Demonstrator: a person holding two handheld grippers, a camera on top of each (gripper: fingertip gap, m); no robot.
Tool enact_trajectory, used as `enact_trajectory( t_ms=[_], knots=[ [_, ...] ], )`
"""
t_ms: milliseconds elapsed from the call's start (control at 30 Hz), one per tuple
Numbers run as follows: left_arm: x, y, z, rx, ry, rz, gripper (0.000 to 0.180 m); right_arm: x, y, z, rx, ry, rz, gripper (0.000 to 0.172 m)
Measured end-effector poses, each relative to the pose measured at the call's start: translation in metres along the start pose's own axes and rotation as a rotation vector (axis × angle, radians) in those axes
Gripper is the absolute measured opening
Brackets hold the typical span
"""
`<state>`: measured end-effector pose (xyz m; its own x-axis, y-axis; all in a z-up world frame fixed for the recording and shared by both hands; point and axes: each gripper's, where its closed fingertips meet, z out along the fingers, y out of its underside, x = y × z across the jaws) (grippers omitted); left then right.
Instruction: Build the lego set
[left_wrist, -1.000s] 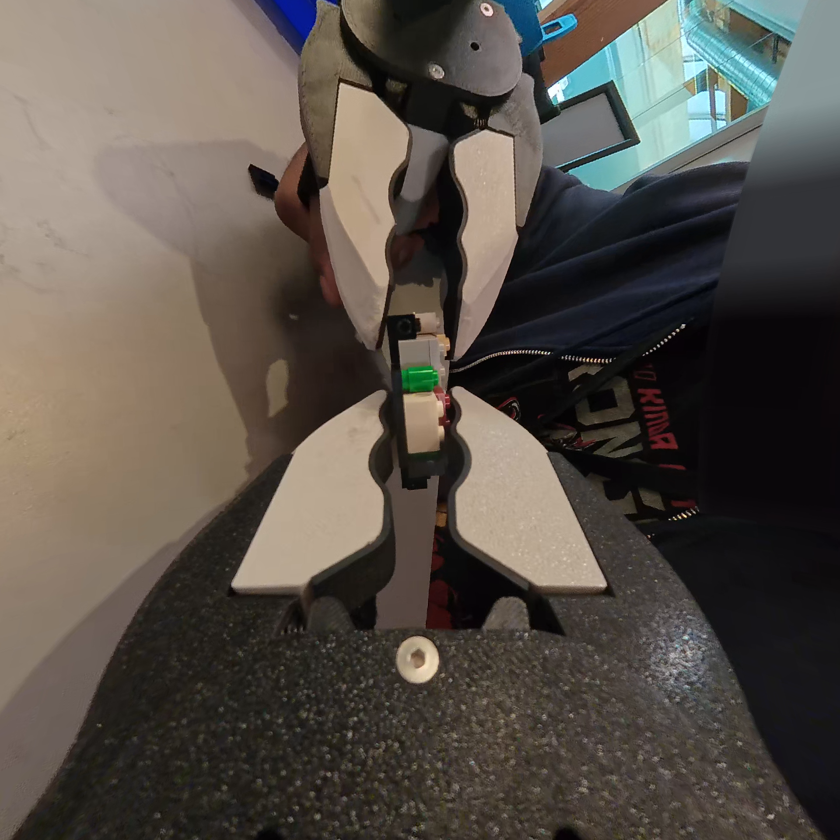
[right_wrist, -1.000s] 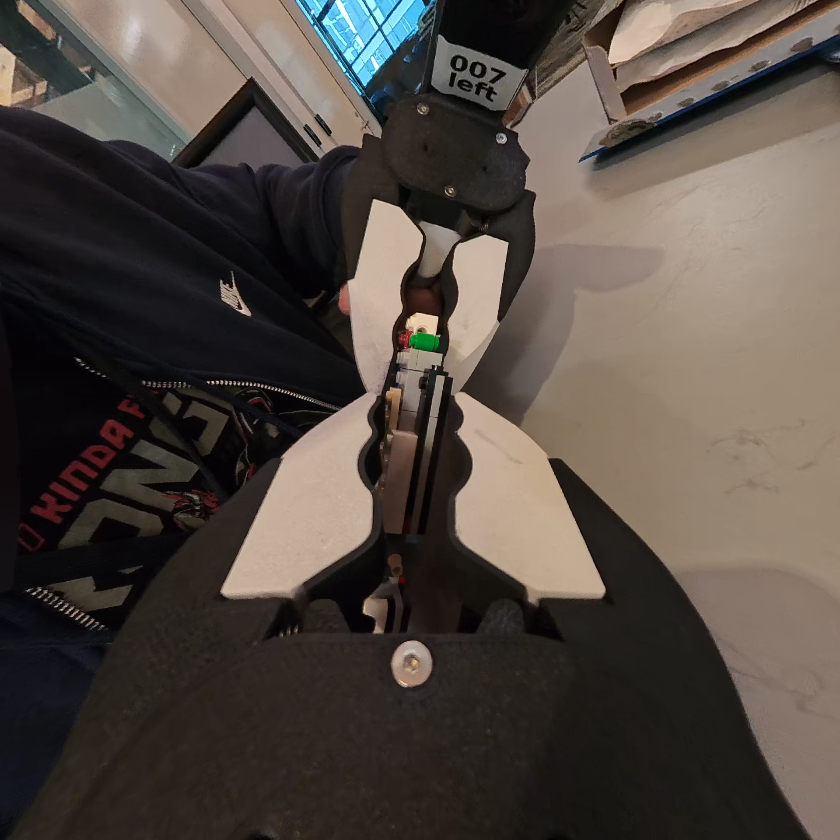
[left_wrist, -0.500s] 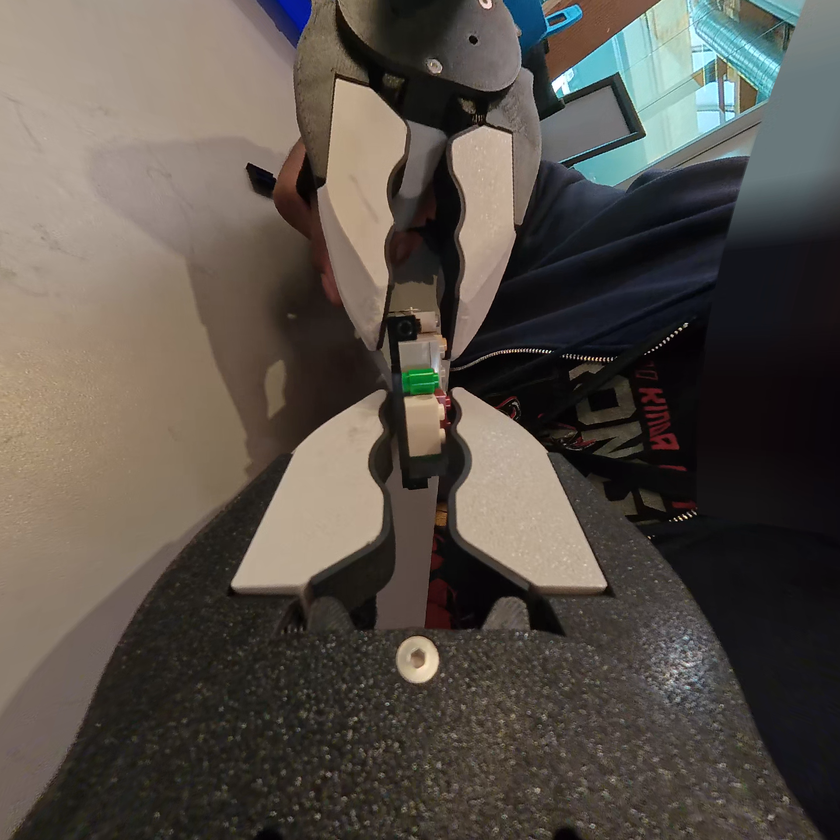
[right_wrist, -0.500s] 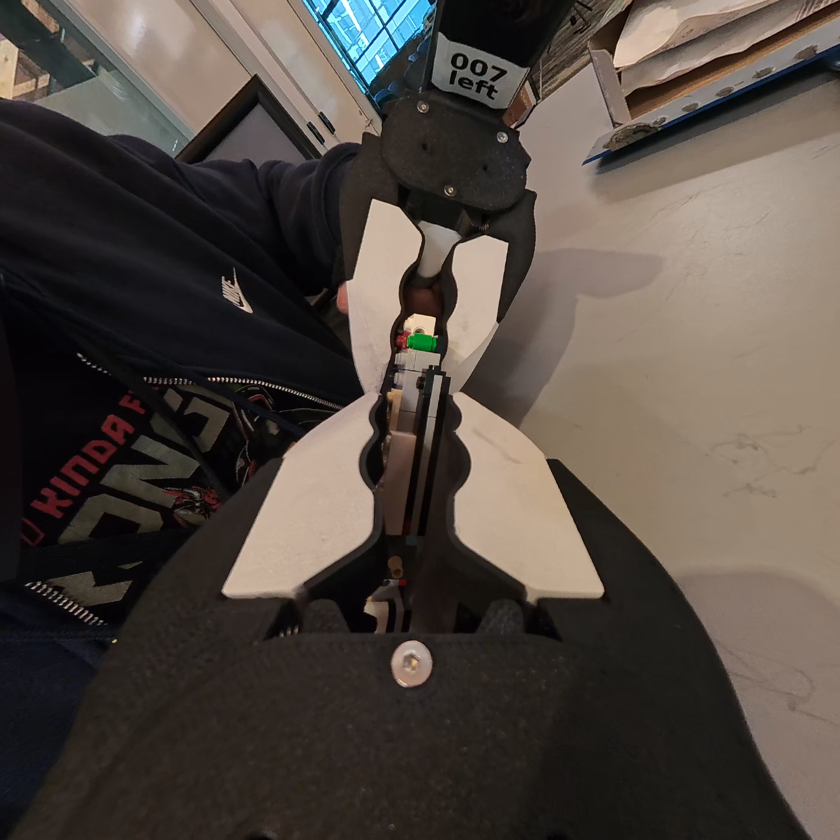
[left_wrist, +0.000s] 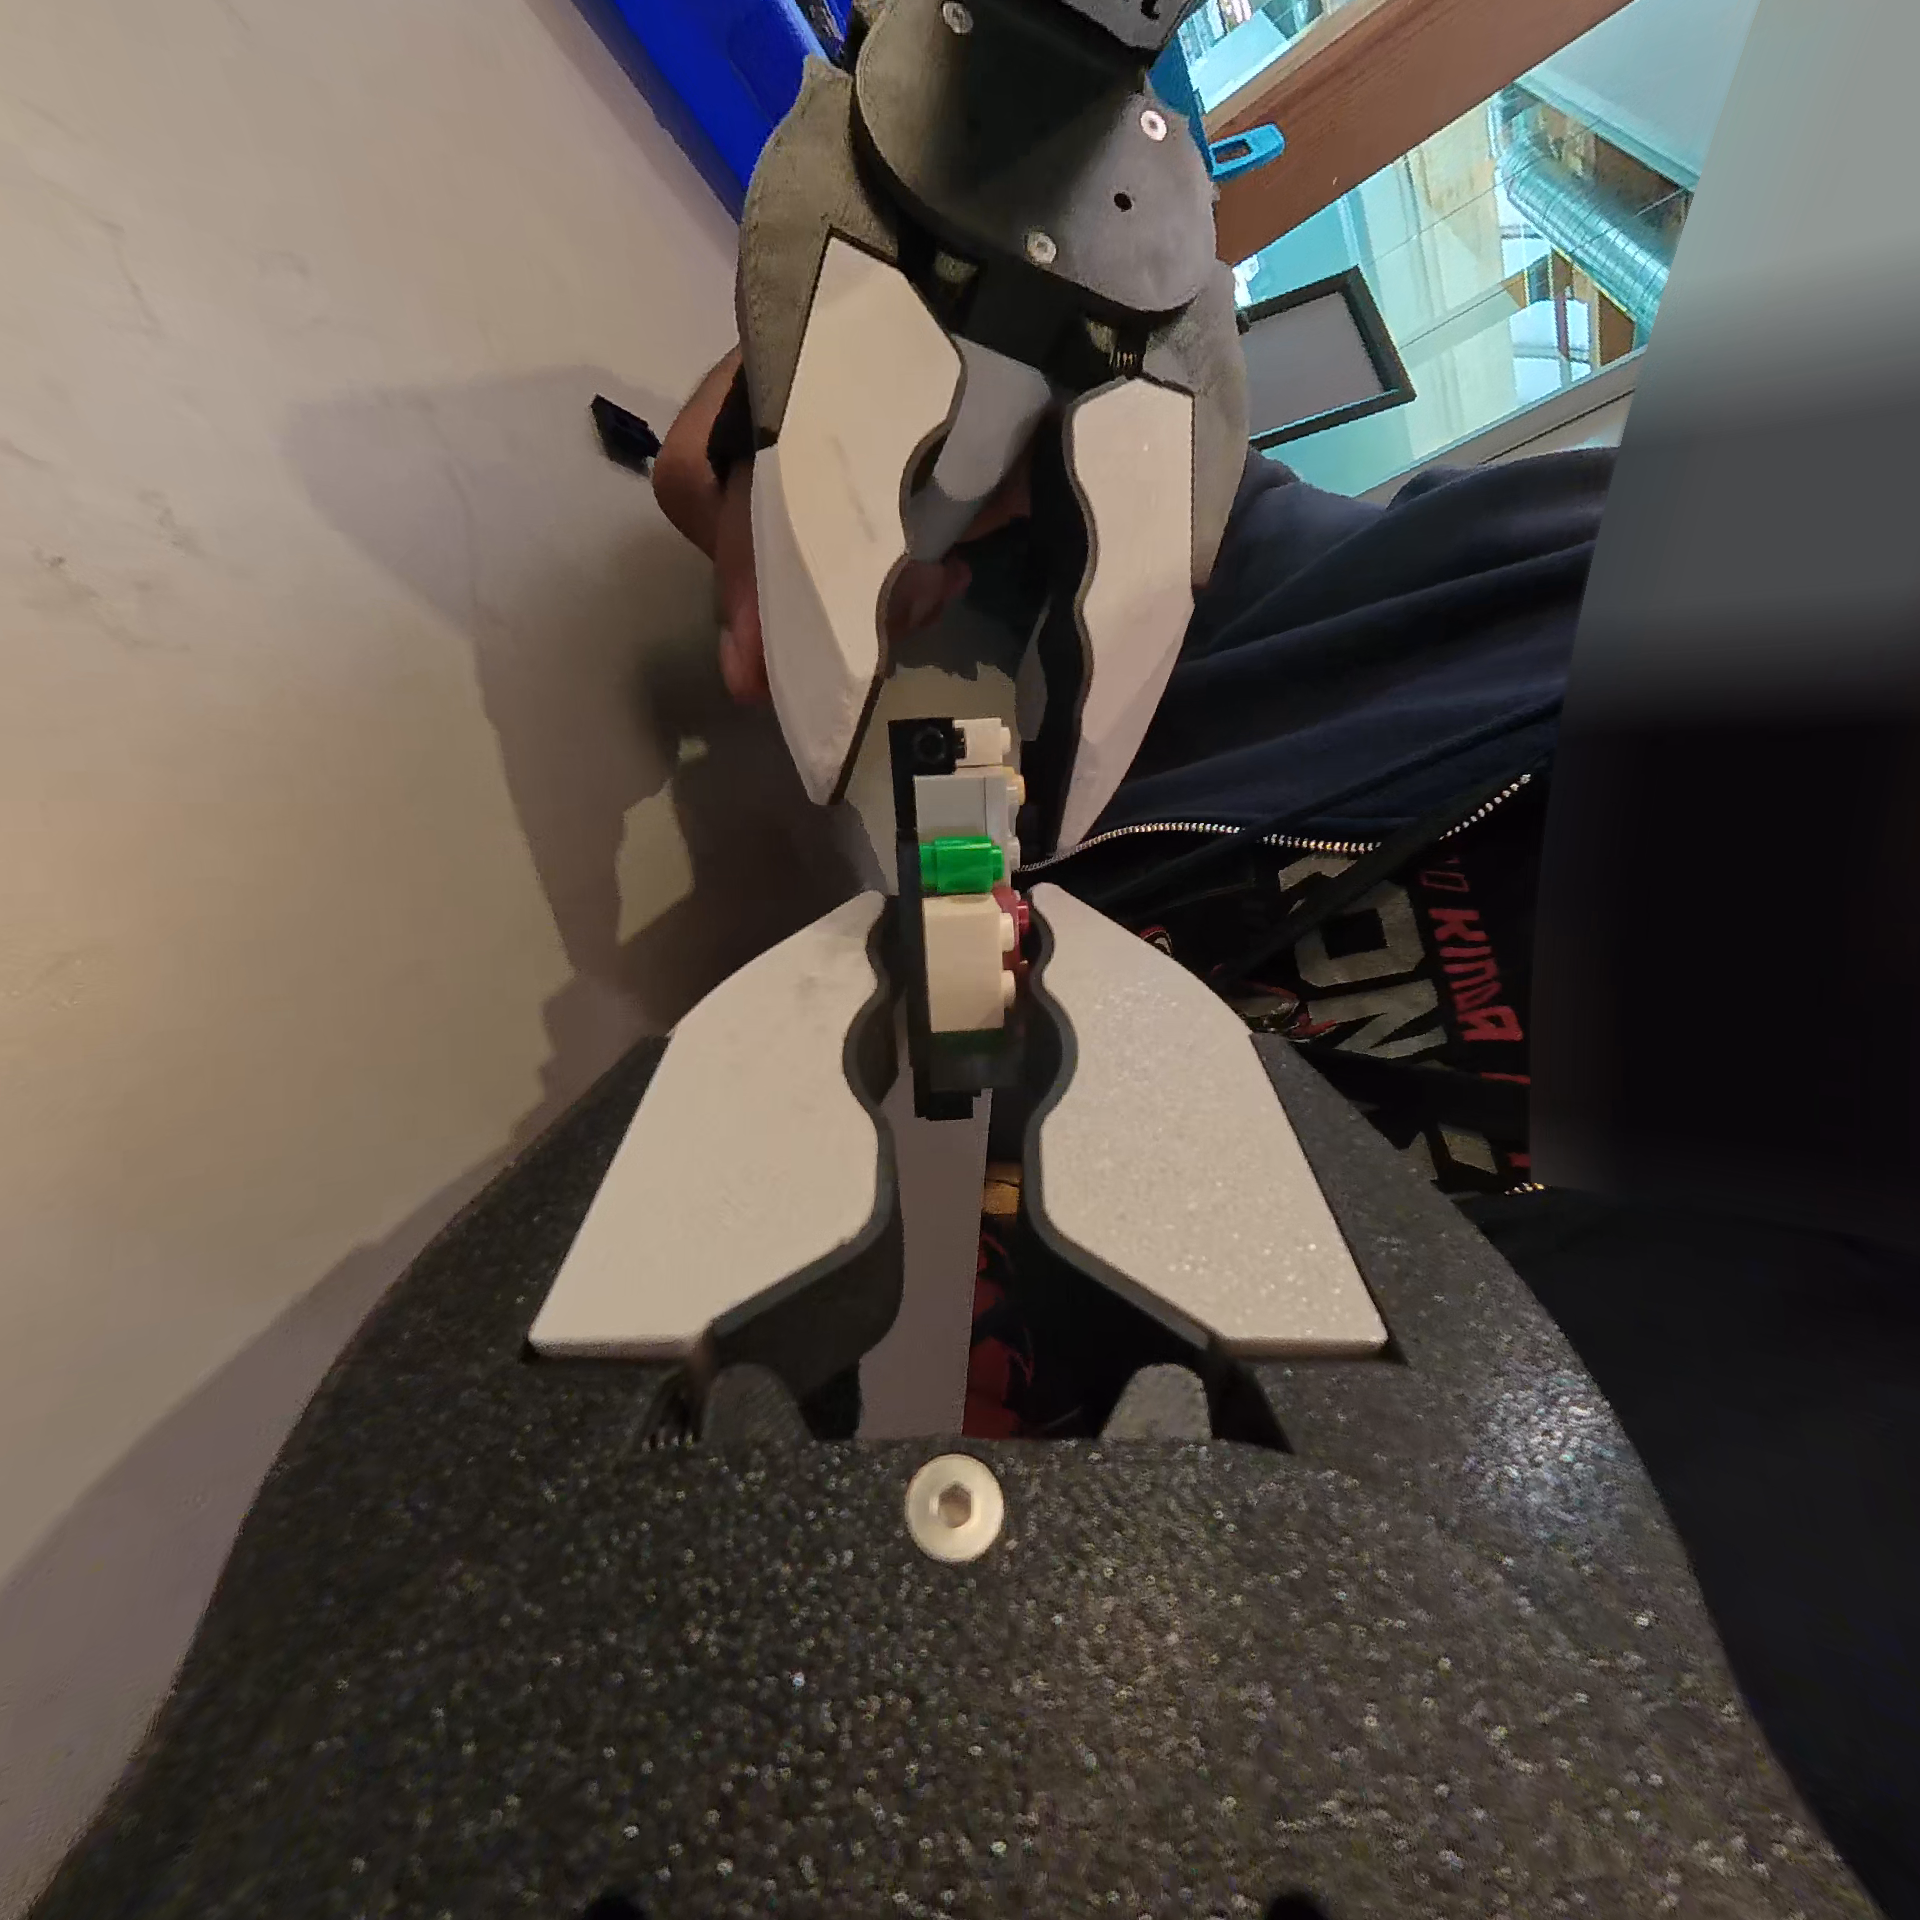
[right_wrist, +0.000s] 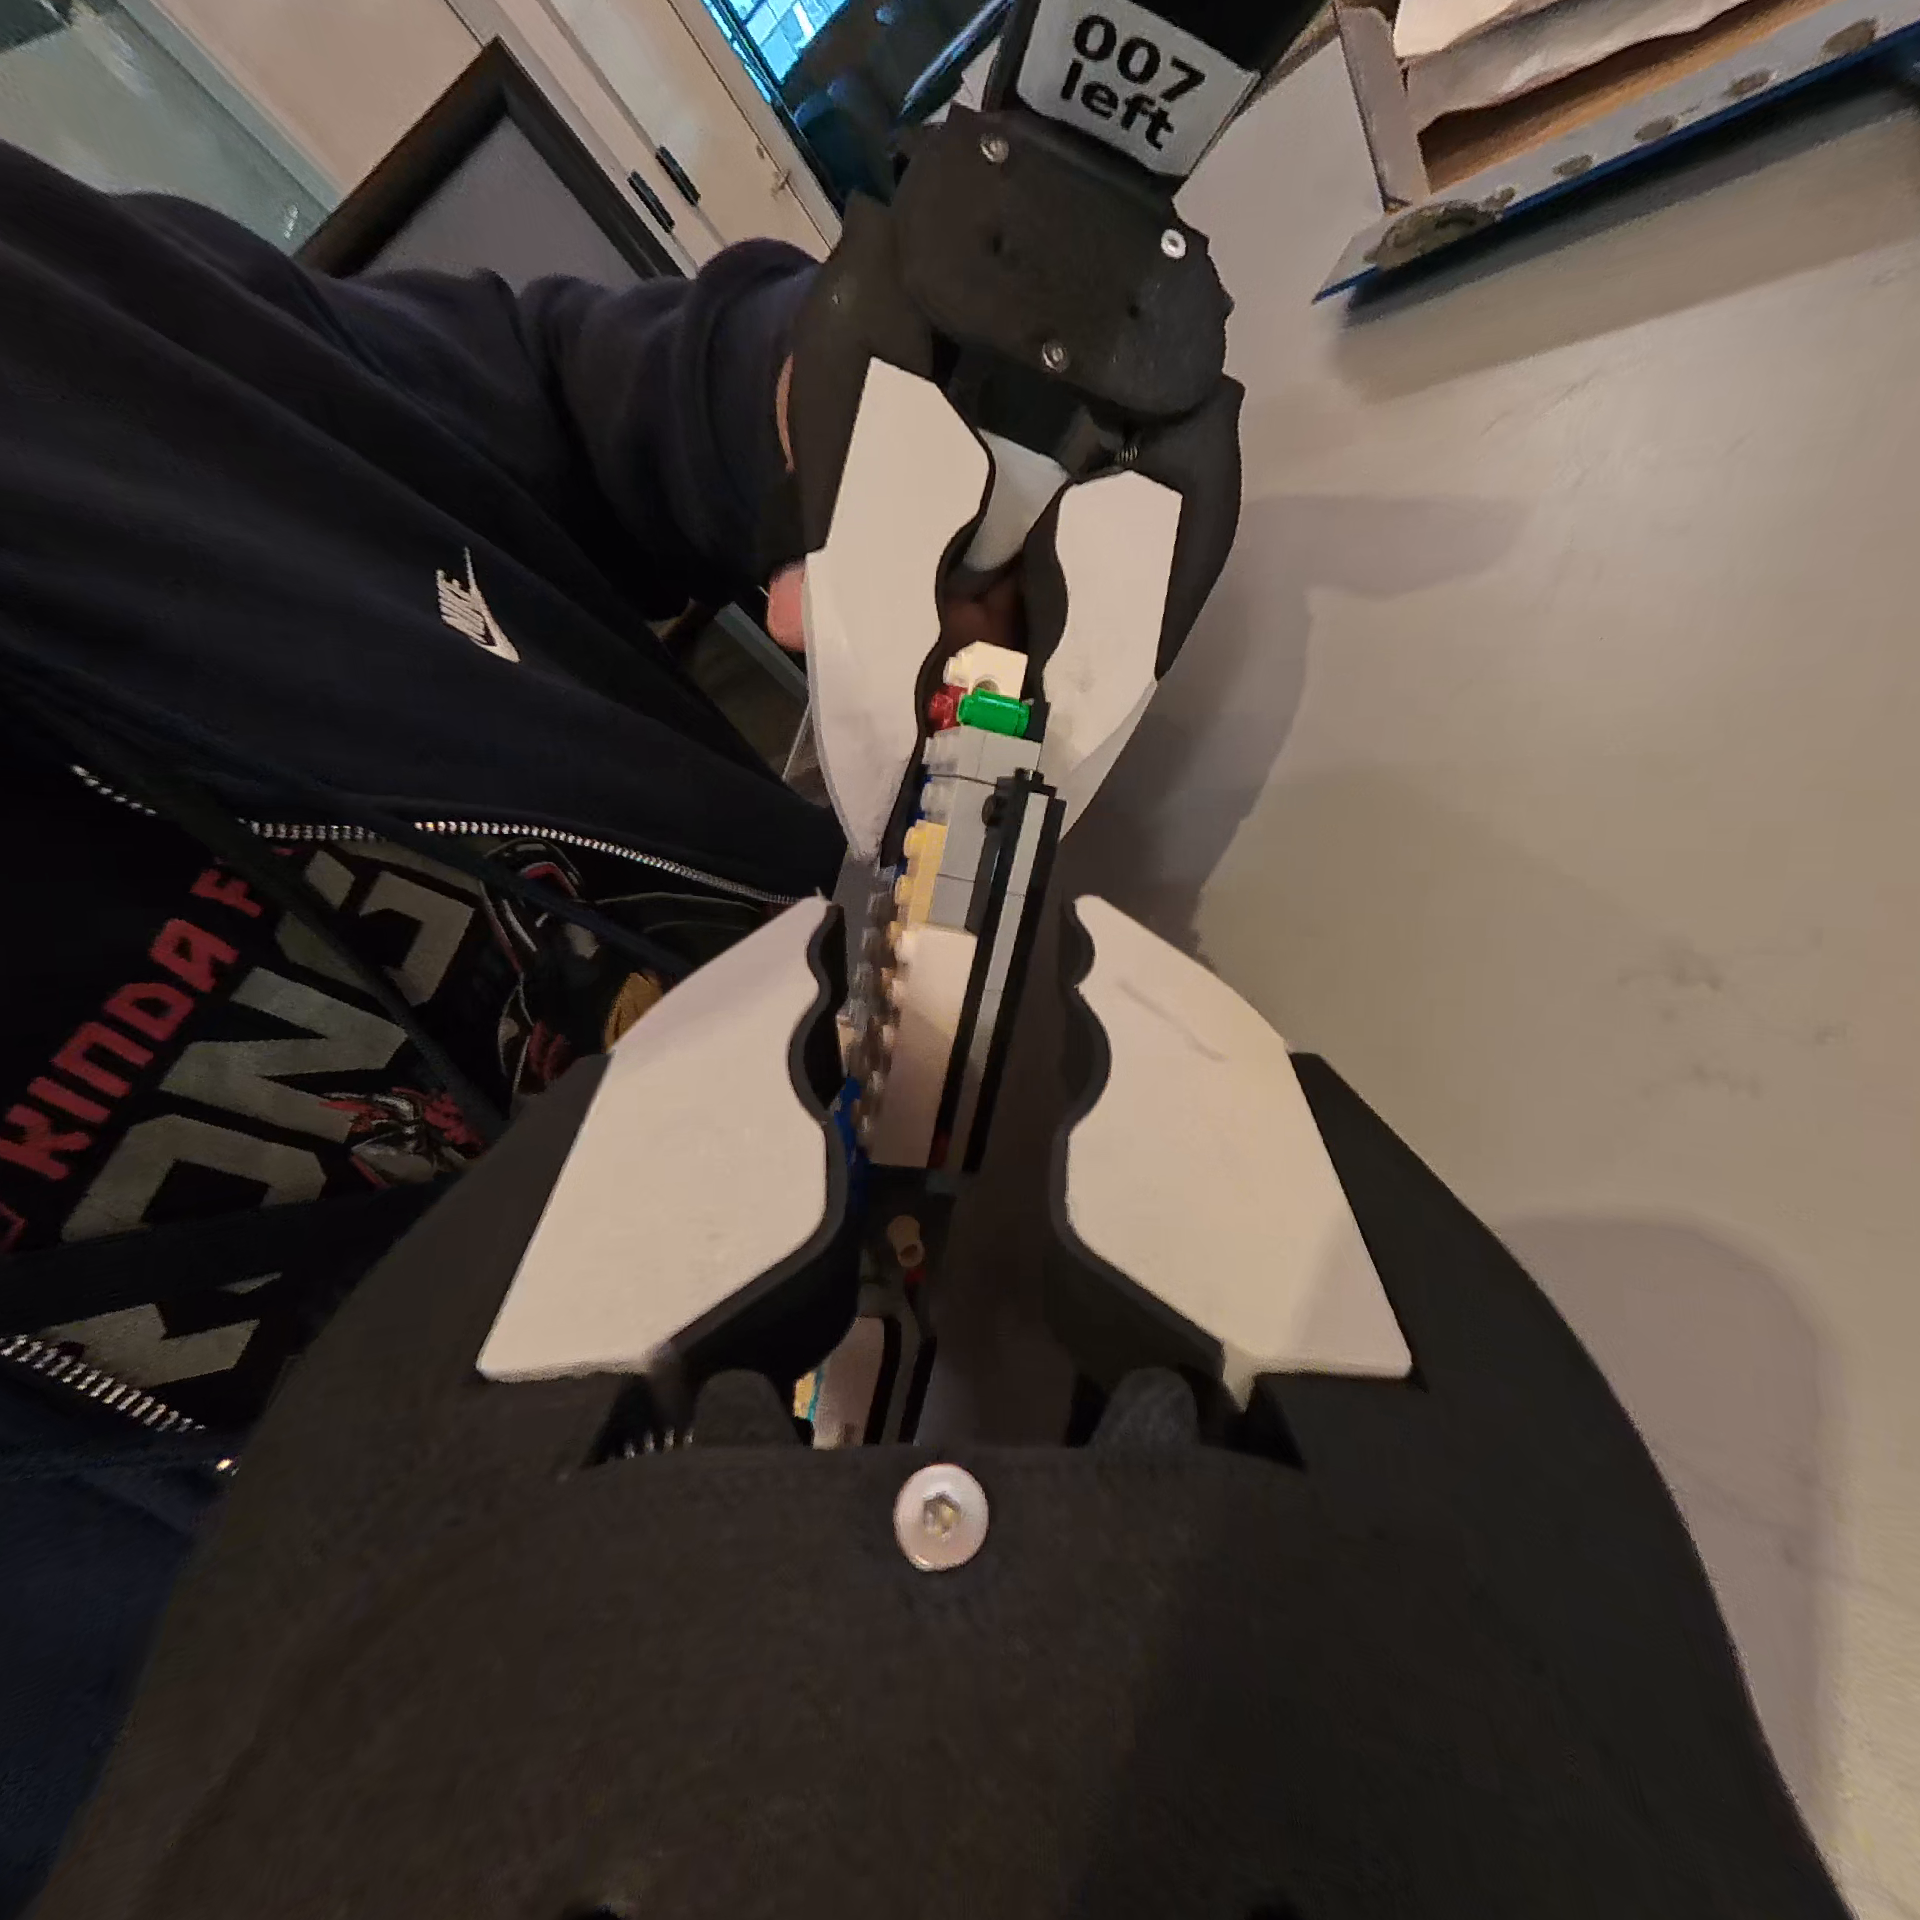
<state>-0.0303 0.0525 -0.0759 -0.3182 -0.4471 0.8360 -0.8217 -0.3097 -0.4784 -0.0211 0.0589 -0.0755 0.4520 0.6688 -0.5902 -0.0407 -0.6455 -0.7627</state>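
Brick assembly (left_wrist: 961, 935), black-backed with white, grey, green and dark red pieces, sits clamped in my left hand-held gripper (left_wrist: 956, 925). My right hand-held gripper (right_wrist: 951, 935) stands open around its far end, a gap showing beside the bricks. Below lies the pale bench (right_wrist: 1558, 727); beside it, a person's dark hoodie (left_wrist: 1403, 644).

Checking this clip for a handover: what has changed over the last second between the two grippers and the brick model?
The right gripper has spread its fingers: gaps now show on both sides of the brick assembly, which it clamped a second ago, so it has let go. It has also tilted a little. The left gripper stays shut on the assembly's other end, green piece just beyond its fingertips. The pale surface below is unchanged.
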Motion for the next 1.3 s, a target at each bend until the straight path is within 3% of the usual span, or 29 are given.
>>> enact_trajectory(
  t_ms=[133, 300, 1133, 1300],
  knots=[
    [0.000, 0.000, -0.001, 0.006, 0.005, -0.004, 0.020, 0.000, 0.002, 0.000, -0.006, -0.019, 0.023, 0.028],
    [-0.001, 0.001, 0.000, -0.001, -0.007, 0.002, 0.020, 0.001, 0.003, 0.000, -0.008, -0.029, 0.038, 0.026],
    [-0.009, -0.002, -0.004, 0.038, -0.021, -0.030, 0.027, 0.015, -0.001, -0.006, 0.054, -0.023, 0.152, 0.024],
    [-0.012, -0.006, -0.006, 0.084, 0.005, -0.065, 0.020, 0.016, -0.005, -0.006, 0.082, -0.019, 0.178, 0.025]
  ],
)
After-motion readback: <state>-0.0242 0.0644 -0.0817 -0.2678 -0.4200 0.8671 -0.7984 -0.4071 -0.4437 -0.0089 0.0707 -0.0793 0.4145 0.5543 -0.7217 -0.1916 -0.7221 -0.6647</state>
